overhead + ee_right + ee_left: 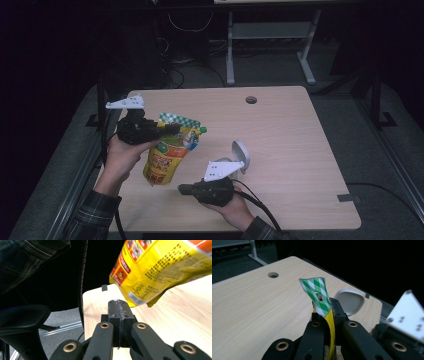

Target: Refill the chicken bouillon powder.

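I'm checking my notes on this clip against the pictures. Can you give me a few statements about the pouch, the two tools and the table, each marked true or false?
1. The left tool is shut on the pouch. True.
2. The pouch lies flat on the table. False: it hangs clear of the wood, held near its green checked top.
3. The right tool grips the pouch's lower corner. False: its jaws are shut on nothing, below the pouch.
4. A grey oval thing rests on the table by the right tool. True.
5. The pouch is blue. False: mostly yellow.
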